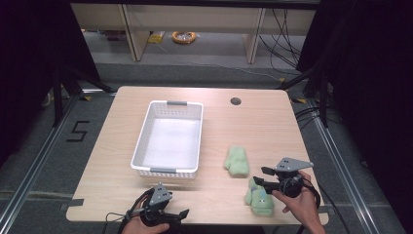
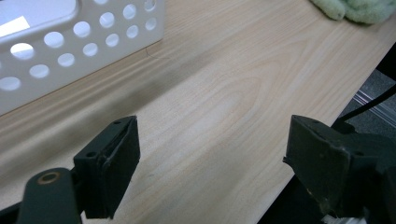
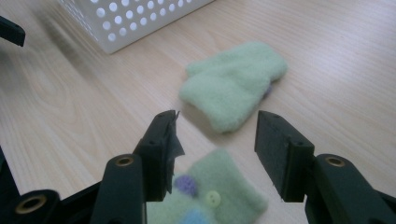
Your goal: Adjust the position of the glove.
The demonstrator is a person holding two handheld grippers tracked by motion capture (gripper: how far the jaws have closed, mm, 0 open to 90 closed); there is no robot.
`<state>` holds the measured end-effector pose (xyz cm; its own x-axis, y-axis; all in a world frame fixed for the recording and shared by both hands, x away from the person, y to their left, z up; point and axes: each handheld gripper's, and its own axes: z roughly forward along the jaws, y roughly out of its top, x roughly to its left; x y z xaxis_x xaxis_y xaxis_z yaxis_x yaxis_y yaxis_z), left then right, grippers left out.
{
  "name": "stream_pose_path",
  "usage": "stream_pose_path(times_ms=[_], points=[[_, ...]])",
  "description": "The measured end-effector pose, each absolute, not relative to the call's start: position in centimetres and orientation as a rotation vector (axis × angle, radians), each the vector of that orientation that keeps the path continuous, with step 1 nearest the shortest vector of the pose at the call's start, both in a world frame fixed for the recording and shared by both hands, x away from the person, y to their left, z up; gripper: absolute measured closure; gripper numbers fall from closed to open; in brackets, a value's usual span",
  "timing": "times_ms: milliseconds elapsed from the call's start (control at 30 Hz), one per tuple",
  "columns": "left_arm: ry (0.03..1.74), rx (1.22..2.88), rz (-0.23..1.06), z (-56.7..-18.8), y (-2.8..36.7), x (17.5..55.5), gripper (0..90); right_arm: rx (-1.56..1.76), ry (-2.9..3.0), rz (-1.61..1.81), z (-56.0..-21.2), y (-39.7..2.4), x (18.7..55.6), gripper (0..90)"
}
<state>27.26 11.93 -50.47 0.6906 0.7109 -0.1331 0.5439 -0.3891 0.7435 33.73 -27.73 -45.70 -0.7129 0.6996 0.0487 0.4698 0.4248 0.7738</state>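
Two pale green mittens lie on the right half of the wooden table (image 1: pixel 122 195). The far mitten (image 1: pixel 236 161) (image 3: pixel 233 84) is plain. The near mitten (image 1: pixel 259 199) (image 3: pixel 215 200) has small buttons and coloured patches. My right gripper (image 1: pixel 260 175) (image 3: pixel 218 122) hovers just over the near mitten's far end, pointing left towards the plain one; it is open and its pads touch nothing. My left gripper (image 1: pixel 181 214) (image 2: pixel 212 154) sits at the front edge of the table, open over bare wood. A white perforated basket (image 1: pixel 168 171) (image 2: pixel 84 37) (image 3: pixel 135 23) stands at centre left and looks empty.
A round cable hole (image 1: pixel 235 101) marks the far right of the tabletop. The edge of a green mitten (image 2: pixel 359 9) shows beyond my left gripper. Dark drapes, floor rails and cables surround the table.
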Motion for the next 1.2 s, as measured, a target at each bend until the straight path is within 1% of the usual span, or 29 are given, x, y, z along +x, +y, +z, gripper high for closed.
stream_pose_path(times_ms=[167, 200, 367, 500, 600, 667, 767, 1000, 1067, 1200], points=[[0.973, 2.077, 0.225, -50.4, 11.9, 27.2, 17.3, 1.009, 2.427, 1.167, -45.3, -26.9, 35.0, 50.9], [0.955, 2.079, 0.247, -50.5, 12.0, 27.3, 17.3, 0.986, 2.433, 1.164, -45.3, -26.8, 35.4, 51.1], [0.964, 2.086, 0.226, -50.4, 12.0, 27.2, 17.2, 0.950, 2.466, 1.130, -45.2, -26.0, 36.9, 49.7], [0.954, 2.084, 0.240, -50.5, 12.0, 27.3, 17.3, 0.972, 2.493, 1.094, -45.3, -25.1, 37.7, 53.0], [0.969, 2.076, 0.227, -50.5, 11.9, 27.2, 17.3, 0.917, 2.489, 1.078, -45.6, -24.5, 38.7, 57.0], [0.972, 2.081, 0.222, -50.4, 12.0, 27.2, 17.3, 0.914, 2.505, 1.058, -45.7, -24.3, 38.9, 57.8], [0.952, 2.093, 0.258, -50.4, 12.1, 27.3, 17.3, 0.859, 2.525, 1.019, -46.1, -23.4, 40.3, 61.8], [0.956, 2.085, 0.255, -50.4, 12.1, 27.3, 17.3, 0.871, 2.578, 0.960, -46.9, -21.9, 42.5, 63.1], [0.959, 2.063, 0.241, -50.5, 12.0, 27.2, 17.3, 0.890, 2.597, 0.938, -47.2, -21.6, 43.0, 63.2], [0.972, 2.072, 0.215, -50.4, 12.0, 27.2, 17.3, 0.883, 2.603, 0.921, -47.7, -21.3, 43.7, 62.8]])
